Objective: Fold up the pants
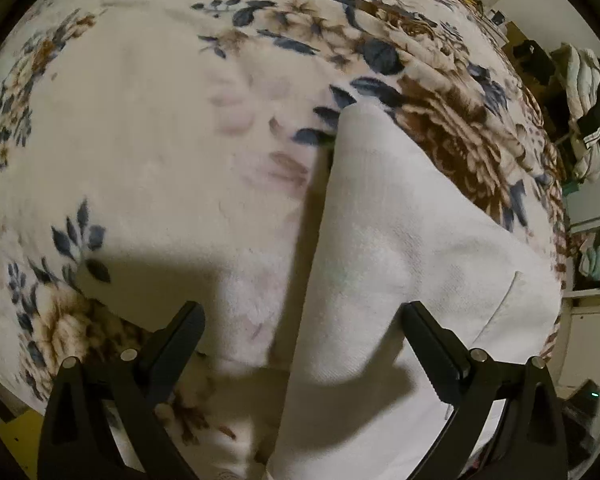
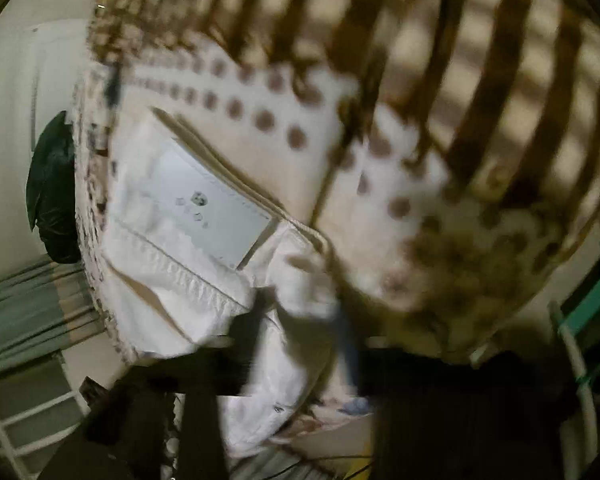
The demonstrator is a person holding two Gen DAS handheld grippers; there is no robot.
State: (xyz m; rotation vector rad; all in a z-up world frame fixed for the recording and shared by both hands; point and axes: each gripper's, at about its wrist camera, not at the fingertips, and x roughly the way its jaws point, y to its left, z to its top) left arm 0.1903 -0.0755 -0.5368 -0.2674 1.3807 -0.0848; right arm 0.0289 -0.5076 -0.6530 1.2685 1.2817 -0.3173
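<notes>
Left wrist view: left gripper (image 1: pixel 302 344) spread wide above white pants (image 1: pixel 400 240) on floral blanket (image 1: pixel 140 140).
Right gripper: blurred, cannot tell.
Progress: pants partly folded; further folds likely remain.

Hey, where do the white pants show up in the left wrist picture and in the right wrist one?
Left wrist: white pants fill lower right, tapering toward centre.
Right wrist: blurred; waistband and label patch, centre-left.
Shared landmark: the floral blanket beneath them.
</notes>
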